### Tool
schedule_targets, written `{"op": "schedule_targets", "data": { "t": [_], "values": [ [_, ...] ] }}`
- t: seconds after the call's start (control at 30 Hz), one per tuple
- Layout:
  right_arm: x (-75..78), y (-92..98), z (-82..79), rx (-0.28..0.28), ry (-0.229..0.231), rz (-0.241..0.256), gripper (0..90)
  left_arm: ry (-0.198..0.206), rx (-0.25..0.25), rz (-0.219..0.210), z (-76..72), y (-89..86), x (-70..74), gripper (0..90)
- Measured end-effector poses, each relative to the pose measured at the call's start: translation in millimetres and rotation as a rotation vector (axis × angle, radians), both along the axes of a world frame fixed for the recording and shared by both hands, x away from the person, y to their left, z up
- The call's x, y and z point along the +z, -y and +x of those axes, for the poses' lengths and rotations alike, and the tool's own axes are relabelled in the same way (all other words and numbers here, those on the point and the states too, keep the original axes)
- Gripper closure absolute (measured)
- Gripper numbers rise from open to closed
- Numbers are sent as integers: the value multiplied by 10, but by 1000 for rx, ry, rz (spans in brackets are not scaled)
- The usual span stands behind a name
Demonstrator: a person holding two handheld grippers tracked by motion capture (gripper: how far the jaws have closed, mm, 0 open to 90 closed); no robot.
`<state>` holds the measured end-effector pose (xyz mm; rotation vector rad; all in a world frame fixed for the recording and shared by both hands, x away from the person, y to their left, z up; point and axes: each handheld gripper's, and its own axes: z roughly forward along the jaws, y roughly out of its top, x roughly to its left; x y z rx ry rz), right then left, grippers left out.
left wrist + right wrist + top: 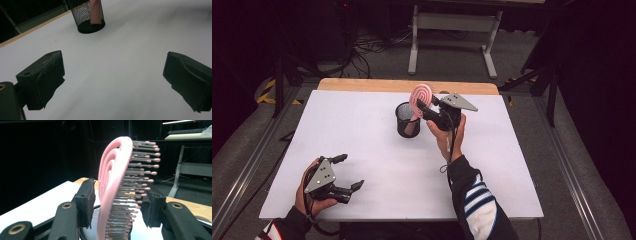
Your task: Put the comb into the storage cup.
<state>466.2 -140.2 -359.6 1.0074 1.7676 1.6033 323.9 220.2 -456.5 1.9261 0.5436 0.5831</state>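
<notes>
Your left gripper (351,172): resting on the white table (377,165) well short of the black mesh cup (407,120), jaws spread wide, nothing between them. Your right gripper (428,107): raised just beside the cup's rim, jaws closed on the pink hairbrush (420,99). Hairbrush: upright, head above the cup, handle reaching down inside it (95,12), bristles (140,170) toward one pad.
</notes>
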Motion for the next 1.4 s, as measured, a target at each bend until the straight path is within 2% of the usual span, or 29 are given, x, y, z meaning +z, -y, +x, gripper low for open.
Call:
{"op": "schedule_targets", "data": {
  "t": [0.2,0.27,0.37,0.53,1.4],
  "values": [
    [18,21,-22,-1,10,-25,482,2,11,-5,8,0,2,47],
    [48,17,-49,-5,30,-54,479,0,13,-8,10,2,2,47],
    [96,31,-103,-6,59,-65,470,3,9,4,11,21,-4,48],
    [109,57,-109,-7,55,-83,452,5,11,4,2,26,4,48],
    [255,126,-170,-17,104,-188,347,13,8,11,-7,26,5,48]
  ]
}}
